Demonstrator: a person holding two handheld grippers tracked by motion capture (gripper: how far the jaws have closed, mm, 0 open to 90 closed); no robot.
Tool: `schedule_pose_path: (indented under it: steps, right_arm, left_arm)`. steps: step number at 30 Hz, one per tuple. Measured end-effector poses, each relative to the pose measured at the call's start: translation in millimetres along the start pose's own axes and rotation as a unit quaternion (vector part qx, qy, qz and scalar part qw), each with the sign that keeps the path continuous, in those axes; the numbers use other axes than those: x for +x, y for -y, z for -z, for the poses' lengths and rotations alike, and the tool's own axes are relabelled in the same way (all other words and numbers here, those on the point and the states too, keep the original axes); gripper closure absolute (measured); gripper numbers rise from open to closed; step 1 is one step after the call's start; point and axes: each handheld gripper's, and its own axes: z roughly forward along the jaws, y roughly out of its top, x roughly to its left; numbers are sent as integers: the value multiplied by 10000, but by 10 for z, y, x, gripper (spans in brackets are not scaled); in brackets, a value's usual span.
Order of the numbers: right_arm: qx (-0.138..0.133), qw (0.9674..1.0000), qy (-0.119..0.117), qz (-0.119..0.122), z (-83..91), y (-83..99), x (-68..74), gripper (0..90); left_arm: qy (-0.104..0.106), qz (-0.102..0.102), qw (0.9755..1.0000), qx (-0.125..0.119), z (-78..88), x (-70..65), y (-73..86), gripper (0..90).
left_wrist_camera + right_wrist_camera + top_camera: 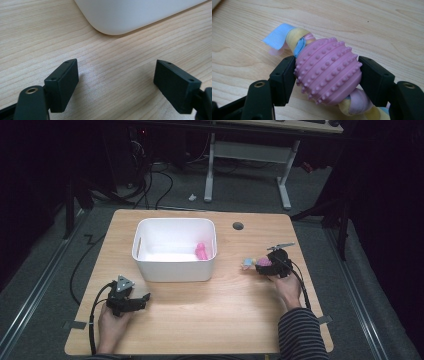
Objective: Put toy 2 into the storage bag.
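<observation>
The right hand-held gripper (327,77) has its two jaws pressed on the sides of a pink bumpy toy (328,72), so it is gripping the toy. A soft rope of yellow, blue and pink cloth runs through the toy and sticks out at both ends. In the high view the right hand-held gripper (270,263) sits at the right of the frame, low on the bench (225,320), and the toy seems to rest there too.

The left hand-held gripper (115,85) is open with nothing in it. It rests at the lower left of the high view, near a corner of the white bin (174,270).

I think this is the grab step. Next the toy should go up and left, over the bin's rim, and drop in. Another pink thing (201,251) already lies in the bin at its right side.

There is bare bench between toy and bin. The right edge of the bench is close behind the hand.
</observation>
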Motion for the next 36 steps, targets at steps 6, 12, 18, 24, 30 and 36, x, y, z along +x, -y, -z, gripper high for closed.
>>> schedule_pose_path:
  steps: [6,12,18,24,30,36]
  right_arm:
    - [-108,9999,-109,-8,116,-5,12,334]
    - [-241,9993,-293,14,240,-8,34,335]
    - [-356,9984,-438,-7,368,-4,54,335]
    - [-447,9974,-555,-67,482,-2,45,335]
    - [-520,9962,-685,-147,564,2,35,336]
    - [-588,9950,-788,-181,614,-6,37,336]
  left_arm:
    - [2,-3,10000,1,0,1,0,204]
    - [1,1,10000,-3,0,0,0,204]
    - [4,-9,10000,6,2,2,0,204]
    - [0,0,10000,4,2,0,0,204]
    - [5,2,10000,0,1,1,0,204]
    - [5,-10,10000,8,2,2,0,204]
